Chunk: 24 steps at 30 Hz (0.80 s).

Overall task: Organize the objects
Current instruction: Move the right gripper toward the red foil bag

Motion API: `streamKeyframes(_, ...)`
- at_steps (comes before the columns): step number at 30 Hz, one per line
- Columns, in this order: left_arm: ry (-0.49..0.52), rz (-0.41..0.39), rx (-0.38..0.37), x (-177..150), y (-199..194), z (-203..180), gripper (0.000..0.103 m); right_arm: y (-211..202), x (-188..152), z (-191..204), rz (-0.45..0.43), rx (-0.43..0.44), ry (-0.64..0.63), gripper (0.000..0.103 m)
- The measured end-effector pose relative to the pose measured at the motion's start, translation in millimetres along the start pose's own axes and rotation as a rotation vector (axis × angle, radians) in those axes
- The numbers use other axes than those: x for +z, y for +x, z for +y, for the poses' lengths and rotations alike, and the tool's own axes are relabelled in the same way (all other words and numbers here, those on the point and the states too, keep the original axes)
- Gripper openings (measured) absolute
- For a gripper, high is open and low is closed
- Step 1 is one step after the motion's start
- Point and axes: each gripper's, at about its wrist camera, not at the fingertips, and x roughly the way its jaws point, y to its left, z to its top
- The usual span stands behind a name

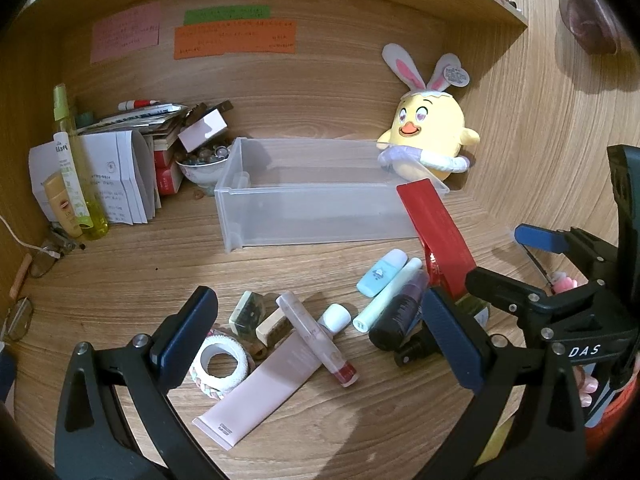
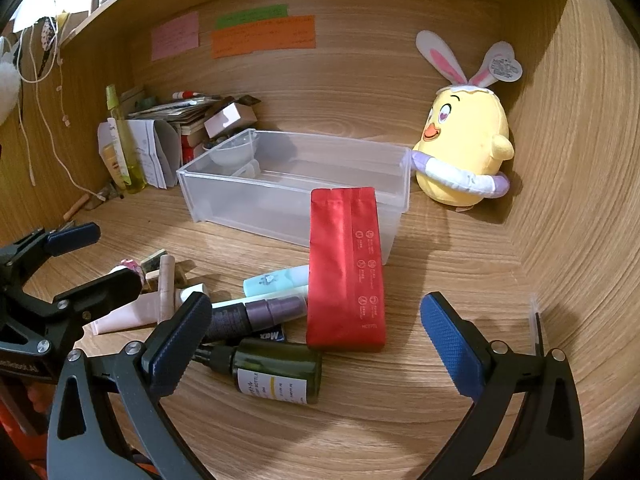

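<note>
The red packet [image 2: 346,268] hides part of the clear bin [image 2: 256,184]; small bottles [image 2: 276,372] lie half covered. The left gripper [image 1: 320,336] and right gripper [image 2: 316,344] both gape wide; neither holds anything.

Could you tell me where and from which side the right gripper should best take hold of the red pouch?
Probably across its two long edges near the lower end, coming from above. The red pouch lies flat and narrow, and the open right gripper looks wider than it. Its far end leans on the clear bin, and bottles crowd its left edge.
</note>
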Motion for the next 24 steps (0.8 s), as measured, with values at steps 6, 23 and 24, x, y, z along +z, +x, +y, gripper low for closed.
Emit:
streamKeyframes(6,-0.002,0.001,-0.001,0.1,0.3,1.7,0.103,-1.2,-0.8,-0.5,-0.004,0.000,0.000,0.103)
streamKeyframes(23,-0.011,-0.009,-0.012,1.4,-5.3,8.9,0.103,-2.7,-0.3,2.8,-0.002,-0.005,-0.021,0.103)
streamKeyframes(24,-0.016,-0.015,-0.015,2.4,-6.7,11.7,0.103,-3.0,0.0,3.2,-0.003,-0.009,-0.028,0.103)
